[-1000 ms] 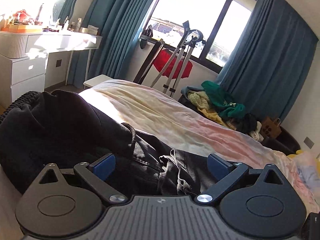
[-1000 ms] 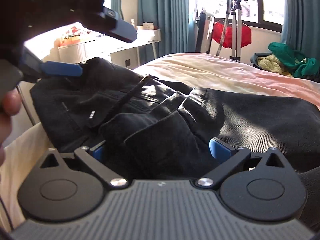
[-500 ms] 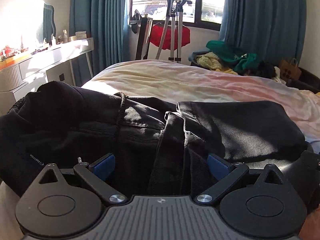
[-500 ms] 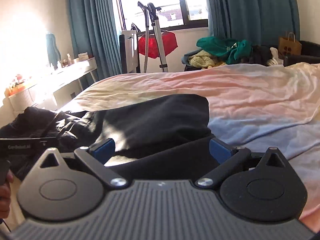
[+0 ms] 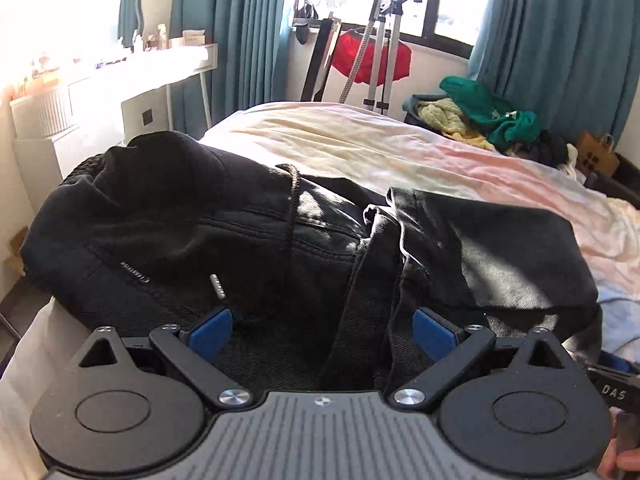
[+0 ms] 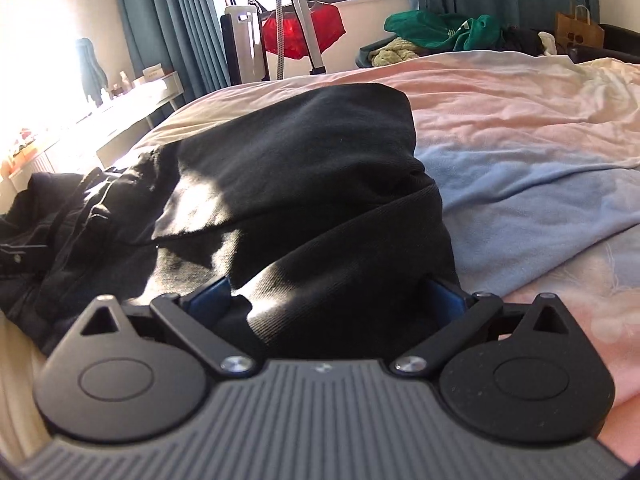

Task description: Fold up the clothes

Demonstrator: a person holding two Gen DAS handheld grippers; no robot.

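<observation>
A black garment (image 5: 248,240) of denim-like cloth with a drawstring cord (image 5: 294,200) lies bunched on the near side of the bed (image 5: 360,144). Its right part (image 5: 504,248) is laid over flat. My left gripper (image 5: 322,330) is open low over the bunched middle, and cloth lies between its blue pads (image 5: 210,330). My right gripper (image 6: 328,298) is open at the garment's right end (image 6: 304,160), with a thick fold of black cloth between its pads (image 6: 212,300). A piece of the right gripper (image 5: 616,392) shows at the left wrist view's lower right.
The bedsheet (image 6: 520,120) runs pale yellow, pink and blue to the right. A white desk (image 5: 132,92) stands at the left by teal curtains (image 5: 240,32). Beyond the bed are a rack with a red cloth (image 5: 372,56), a pile of clothes (image 5: 480,112) and a brown paper bag (image 5: 598,152).
My right gripper has moved rightward along the garment, from the crumpled waist to the flat folded end. The left gripper's view has swung round and settled over the bunched middle. Both stay open.
</observation>
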